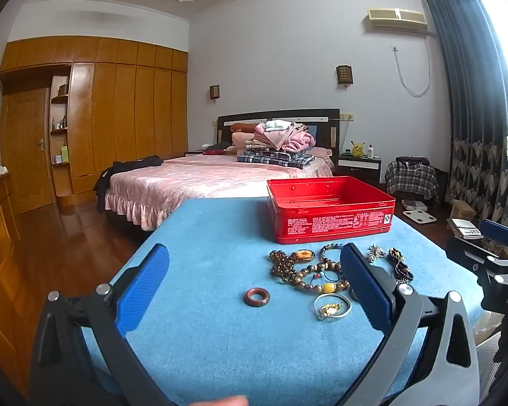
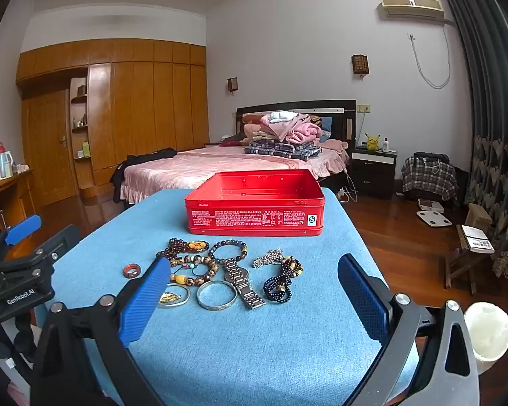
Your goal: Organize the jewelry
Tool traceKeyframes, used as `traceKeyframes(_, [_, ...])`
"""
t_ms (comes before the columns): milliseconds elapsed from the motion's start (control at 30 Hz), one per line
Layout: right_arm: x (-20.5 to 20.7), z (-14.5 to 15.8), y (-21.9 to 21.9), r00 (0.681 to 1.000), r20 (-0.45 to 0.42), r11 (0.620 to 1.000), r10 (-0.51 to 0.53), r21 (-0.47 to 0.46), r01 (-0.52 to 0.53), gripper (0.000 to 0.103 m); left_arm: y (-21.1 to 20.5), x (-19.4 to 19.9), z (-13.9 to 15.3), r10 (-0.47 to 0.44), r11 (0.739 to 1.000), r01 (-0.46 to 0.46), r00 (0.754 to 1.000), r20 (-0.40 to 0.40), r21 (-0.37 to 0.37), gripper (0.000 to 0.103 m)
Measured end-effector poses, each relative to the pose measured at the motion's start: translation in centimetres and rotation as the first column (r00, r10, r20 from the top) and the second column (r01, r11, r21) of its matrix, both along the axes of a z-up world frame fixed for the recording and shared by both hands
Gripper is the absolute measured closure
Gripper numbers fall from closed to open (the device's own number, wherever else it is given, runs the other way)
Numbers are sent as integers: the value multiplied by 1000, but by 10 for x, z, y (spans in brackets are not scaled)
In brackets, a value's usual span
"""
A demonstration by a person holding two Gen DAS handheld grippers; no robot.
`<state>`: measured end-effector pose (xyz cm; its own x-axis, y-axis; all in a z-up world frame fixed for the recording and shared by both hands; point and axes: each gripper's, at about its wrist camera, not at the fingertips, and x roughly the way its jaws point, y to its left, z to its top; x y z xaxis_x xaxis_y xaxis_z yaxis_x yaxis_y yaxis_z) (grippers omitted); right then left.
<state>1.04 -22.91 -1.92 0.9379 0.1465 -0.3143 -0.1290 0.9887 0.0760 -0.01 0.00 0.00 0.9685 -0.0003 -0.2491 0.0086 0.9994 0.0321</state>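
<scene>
An open, empty red tin box (image 2: 254, 208) stands at the far end of the blue table (image 2: 254, 338); it also shows in the left wrist view (image 1: 330, 211). In front of it lies a cluster of jewelry: brown bead bracelets (image 2: 193, 264), a metal watch (image 2: 242, 280), a silver bangle (image 2: 216, 295), dark bead strands (image 2: 282, 280), a gold pendant (image 2: 171, 297) and a red-brown ring (image 2: 131, 270). The ring (image 1: 256, 296) lies apart on the left. My left gripper (image 1: 254, 280) is open and empty above the table. My right gripper (image 2: 254, 287) is open and empty, short of the jewelry.
A bed (image 2: 220, 165) with folded clothes stands behind the table. A wooden wardrobe (image 2: 135, 108) lines the left wall. A nightstand (image 2: 372, 165), a stool (image 2: 470, 257) and a scale (image 2: 433, 218) are on the wooden floor at right.
</scene>
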Motion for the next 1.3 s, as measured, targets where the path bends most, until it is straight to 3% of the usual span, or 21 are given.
traceKeyframes(1300, [1,-2,1,1000,-1,1000,-1,0,1,6,3,-1,4,3,1000,-3,1000,3,3,5])
